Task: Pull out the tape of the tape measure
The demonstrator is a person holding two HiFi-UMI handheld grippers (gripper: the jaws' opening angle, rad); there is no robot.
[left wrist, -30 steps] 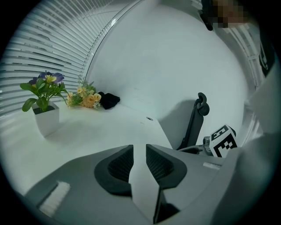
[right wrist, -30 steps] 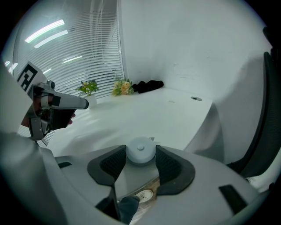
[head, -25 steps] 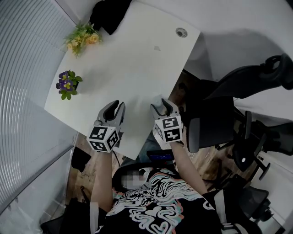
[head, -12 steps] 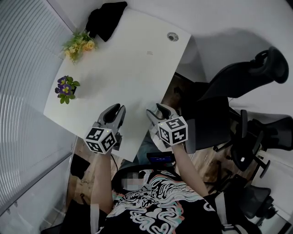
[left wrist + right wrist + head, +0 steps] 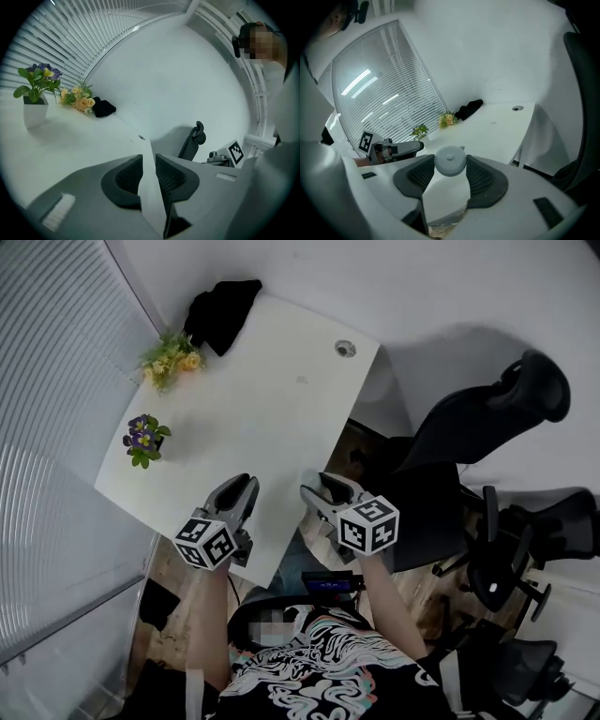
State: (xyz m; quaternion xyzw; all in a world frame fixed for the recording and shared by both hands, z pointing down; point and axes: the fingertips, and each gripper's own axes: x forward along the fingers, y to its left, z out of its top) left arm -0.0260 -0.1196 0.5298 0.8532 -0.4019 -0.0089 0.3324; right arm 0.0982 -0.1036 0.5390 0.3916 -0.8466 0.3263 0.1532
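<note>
A round pale grey tape measure (image 5: 450,161) sits between the ribbed pads of my right gripper (image 5: 450,165), which is shut on it. In the head view that gripper (image 5: 319,489) hangs over the near right edge of the white table (image 5: 253,418), and the case is mostly hidden by the jaws. My left gripper (image 5: 240,489) is beside it to the left, over the table's near edge. In its own view the left gripper (image 5: 149,160) stands open with a narrow gap, and only the white table shows through. No pulled-out tape is visible.
A potted purple flower (image 5: 142,439) stands at the table's left edge, a yellow bouquet (image 5: 171,357) and a black cloth (image 5: 222,304) at the far corner. A cable grommet (image 5: 345,349) sits near the far right edge. Black office chairs (image 5: 487,418) crowd the right side.
Both grippers have lifted off the table's near edge, the right one more, with the tape measure still in it. The jaws of both look unchanged.
</note>
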